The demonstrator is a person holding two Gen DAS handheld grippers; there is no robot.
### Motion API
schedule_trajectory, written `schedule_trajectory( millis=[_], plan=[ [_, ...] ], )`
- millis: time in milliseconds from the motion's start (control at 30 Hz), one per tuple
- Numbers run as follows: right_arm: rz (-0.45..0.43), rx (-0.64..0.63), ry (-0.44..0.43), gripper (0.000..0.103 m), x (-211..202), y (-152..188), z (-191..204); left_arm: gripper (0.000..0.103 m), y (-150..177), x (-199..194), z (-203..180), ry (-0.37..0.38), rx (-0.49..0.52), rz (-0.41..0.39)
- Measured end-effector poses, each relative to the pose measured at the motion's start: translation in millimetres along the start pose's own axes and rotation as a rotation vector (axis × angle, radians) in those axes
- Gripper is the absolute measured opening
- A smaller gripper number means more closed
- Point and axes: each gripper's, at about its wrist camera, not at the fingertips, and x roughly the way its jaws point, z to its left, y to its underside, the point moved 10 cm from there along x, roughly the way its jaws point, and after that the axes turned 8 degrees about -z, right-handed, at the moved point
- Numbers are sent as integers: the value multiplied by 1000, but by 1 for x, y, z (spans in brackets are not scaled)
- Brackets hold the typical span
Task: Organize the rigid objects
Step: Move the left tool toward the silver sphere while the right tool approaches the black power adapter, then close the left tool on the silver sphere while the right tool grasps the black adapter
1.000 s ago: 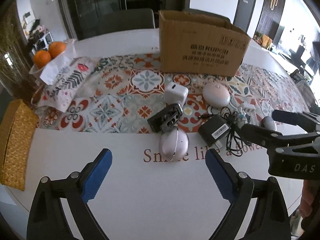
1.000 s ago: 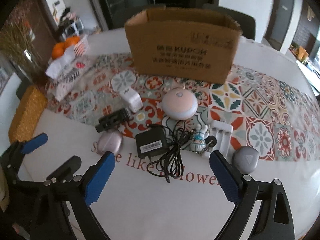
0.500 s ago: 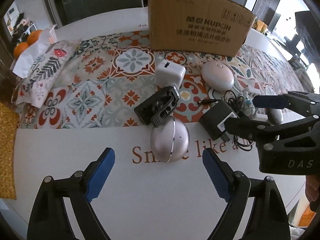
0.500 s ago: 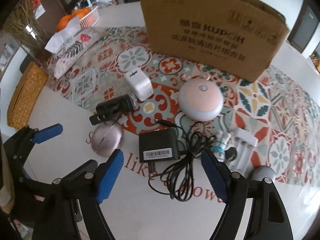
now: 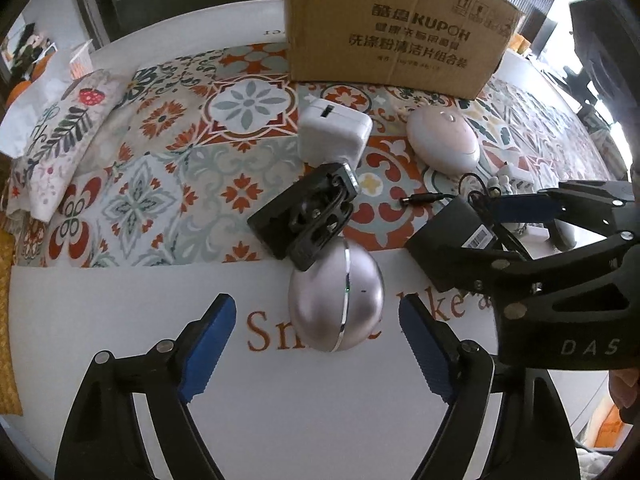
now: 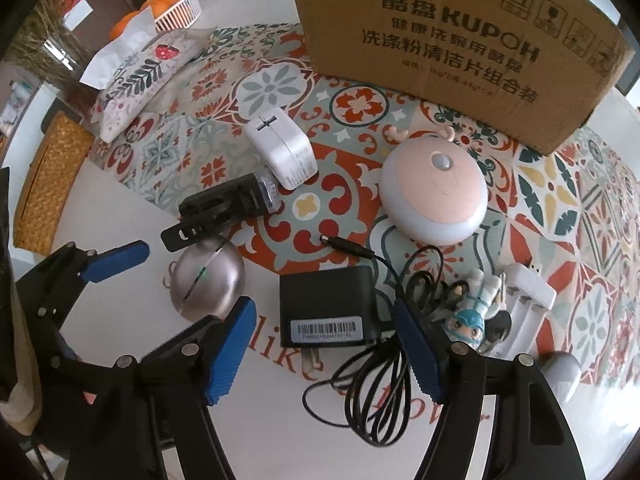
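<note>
patterned cloth [image 6: 352, 104], cardboard box [image 6: 460, 52], contents hidden

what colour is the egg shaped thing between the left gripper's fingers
Metallic silver-pink egg-shaped case with a shiny chrome band; left wrist view shows it best.

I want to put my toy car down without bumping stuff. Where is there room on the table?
The patterned cloth is bare between the floral pillow and the white charger. The white tabletop left of the silver egg is free too. It is crowded around the black adapter, its cord and the figurine.
</note>
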Motion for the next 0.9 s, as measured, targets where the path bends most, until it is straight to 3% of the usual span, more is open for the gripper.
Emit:
schedule_trajectory(
  millis=[367,500,633,900],
  plan=[
    [42,-24,-4,70,17,0,3,73,-2,18,0,-9,3,15],
    [58,-9,-8,56,24,2,1,62,-4,22,1,-17,5,16],
    [51,7,-17,56,25,1,-1,53,-4,21,-4,0,16,5],
    [23,34,-8,56,13,9,-4,53,3,13,-1,-6,1,-7]
  ],
)
